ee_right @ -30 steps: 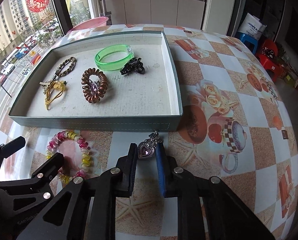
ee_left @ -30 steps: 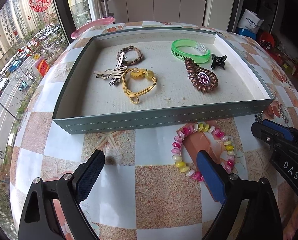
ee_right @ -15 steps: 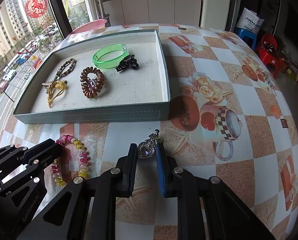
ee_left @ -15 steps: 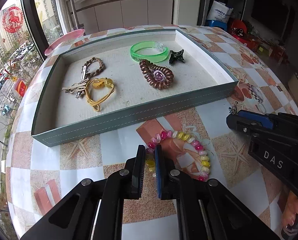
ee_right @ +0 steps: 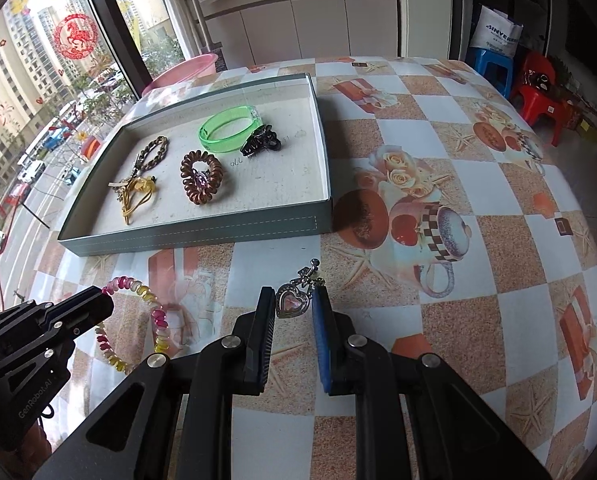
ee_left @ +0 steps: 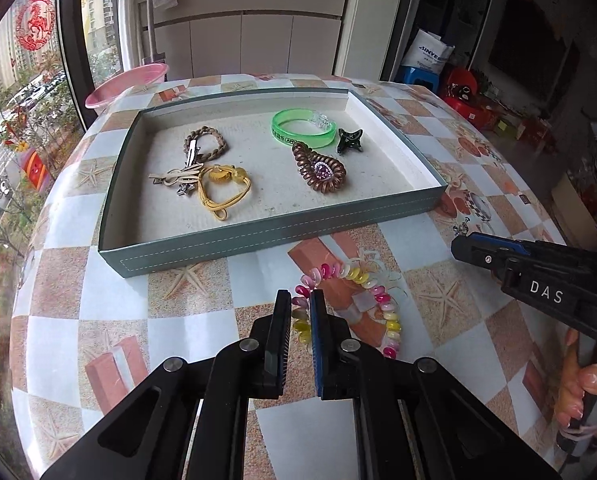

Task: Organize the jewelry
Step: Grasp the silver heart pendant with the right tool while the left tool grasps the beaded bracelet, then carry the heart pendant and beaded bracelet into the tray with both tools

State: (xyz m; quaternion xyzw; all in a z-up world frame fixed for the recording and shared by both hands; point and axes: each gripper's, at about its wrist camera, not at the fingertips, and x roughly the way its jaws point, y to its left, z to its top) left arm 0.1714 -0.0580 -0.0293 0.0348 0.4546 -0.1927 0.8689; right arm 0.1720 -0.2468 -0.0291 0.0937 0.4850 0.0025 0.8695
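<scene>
Left claw [ee_left: 300, 316] clamped on coil bracelet [ee_left: 352, 308] over the worktop [ee_left: 186, 320]; right claw [ee_right: 292, 312] gripping heart pendant [ee_right: 293, 304], near tray [ee_right: 202, 236].

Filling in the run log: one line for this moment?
left gripper: shut on coil bracelet | right gripper: shut on heart pendant | tray: ahead

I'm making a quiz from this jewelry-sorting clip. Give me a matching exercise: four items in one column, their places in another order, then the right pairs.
Items:
1. green bangle
2. multicolor spiral hair tie
3. heart pendant
4. pink basin

Places:
A. between the right gripper's fingers
B. inside the tray, far side
C. beyond the tray, at the window-side table edge
D. outside the tray, pinched by the left gripper

Pairs: 1-B, 2-D, 3-A, 4-C
</scene>
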